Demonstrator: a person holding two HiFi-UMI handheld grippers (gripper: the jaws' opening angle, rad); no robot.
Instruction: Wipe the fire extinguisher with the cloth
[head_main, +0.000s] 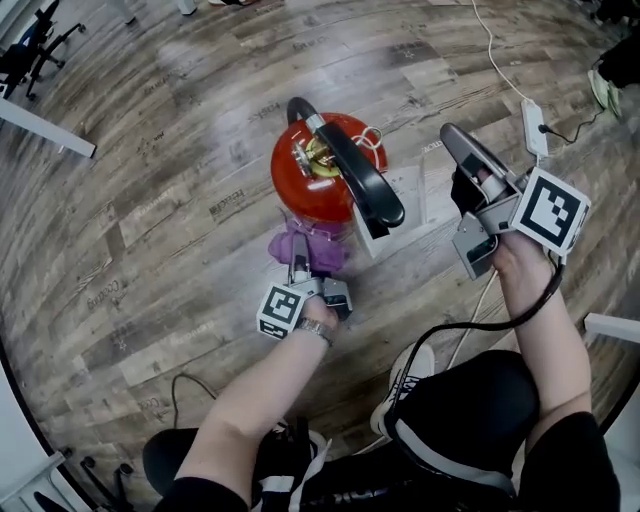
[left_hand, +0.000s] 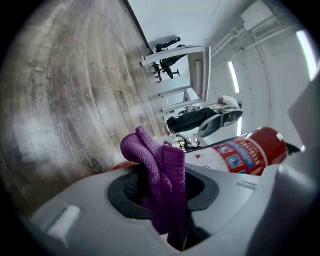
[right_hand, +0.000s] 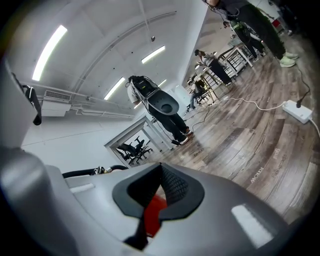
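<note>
The red metal fire extinguisher (head_main: 298, 190) with a black lever stands upright on the wood plank floor (head_main: 150, 200). At the extinguisher's near side, my left gripper (head_main: 301, 262) pinches the purple knitted cloth (head_main: 300, 243). My right gripper (head_main: 455, 138), just right of the extinguisher, has its jaws closed together, empty.

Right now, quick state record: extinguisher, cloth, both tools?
extinguisher: red, upright on the wood floor, black handle on top
cloth: purple, bunched, at the extinguisher's near side; contact unclear
left tool: shut on the cloth
right tool: shut, nothing held, off to the extinguisher's right
</note>
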